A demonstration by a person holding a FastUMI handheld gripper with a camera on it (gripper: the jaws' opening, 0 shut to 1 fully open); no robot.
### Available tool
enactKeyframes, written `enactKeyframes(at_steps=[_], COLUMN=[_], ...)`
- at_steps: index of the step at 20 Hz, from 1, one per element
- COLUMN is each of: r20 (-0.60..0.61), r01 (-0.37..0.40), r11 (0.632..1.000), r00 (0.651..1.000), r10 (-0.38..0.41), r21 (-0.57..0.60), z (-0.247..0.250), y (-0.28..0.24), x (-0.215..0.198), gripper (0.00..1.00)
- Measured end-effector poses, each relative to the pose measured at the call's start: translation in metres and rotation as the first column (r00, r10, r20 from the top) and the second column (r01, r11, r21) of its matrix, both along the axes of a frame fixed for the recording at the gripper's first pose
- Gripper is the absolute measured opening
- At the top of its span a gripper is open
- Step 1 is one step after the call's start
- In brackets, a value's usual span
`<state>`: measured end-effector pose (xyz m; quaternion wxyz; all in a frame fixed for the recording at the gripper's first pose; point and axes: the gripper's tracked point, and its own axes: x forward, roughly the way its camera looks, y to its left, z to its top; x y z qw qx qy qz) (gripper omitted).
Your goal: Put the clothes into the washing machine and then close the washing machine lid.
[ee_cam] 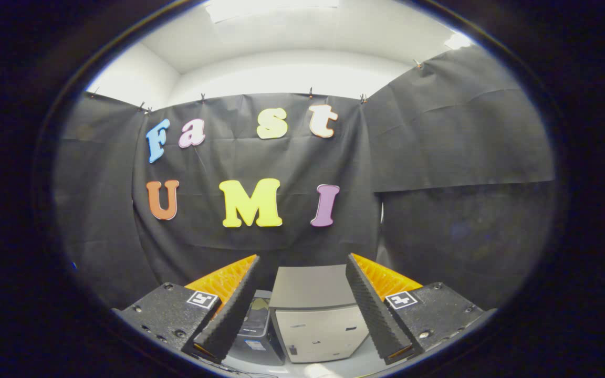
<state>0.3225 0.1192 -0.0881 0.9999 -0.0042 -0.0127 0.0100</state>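
Gripper [302,262] fingers stand spread wide apart, pinching nothing, with open air between the two ridged pads [239,299]. Past the gap, lower down, sits one pale boxy washer [315,315] with a flat grey top; whether that top is a shut lid cannot be told. Its front face carries a few small dark marks, too small to read. Just beside the washer, behind the left-hand finger, stands one darker unit [256,331] with a light sticker low on its front, the writing on it unreadable. Both machines rest on a pale surface [334,367] that shows under the fingers. Each finger mount bears one square black-and-white marker [202,300], two in all. Beyond the machines hangs the black cloth wall [439,157], clipped along its top edge, with a white ceiling [292,42] and a bright light panel above. Nothing stands between the fingers and the washer.
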Motion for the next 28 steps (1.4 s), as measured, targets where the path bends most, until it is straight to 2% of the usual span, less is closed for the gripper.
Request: enactKeyframes(at_steps=[3, 12, 21, 28], r20=[0.048, 0.026, 0.03, 0.018], r01=[-0.038, -0.081, -0.098, -0.104], r11=[0.999, 0.996, 0.995, 0.995], r00=[0.998, 0.996, 0.995, 0.994], r10=[0.037, 0.08, 0.098, 0.104], r21=[0.013, 0.028, 0.002, -0.001], z=[0.004, -0.004, 0.007, 0.007], y=[-0.016, -0.019, 0.011, 0.015], x=[-0.034, -0.065, -0.07, -0.074], gripper=[1.0, 1.0, 1.0, 1.0])
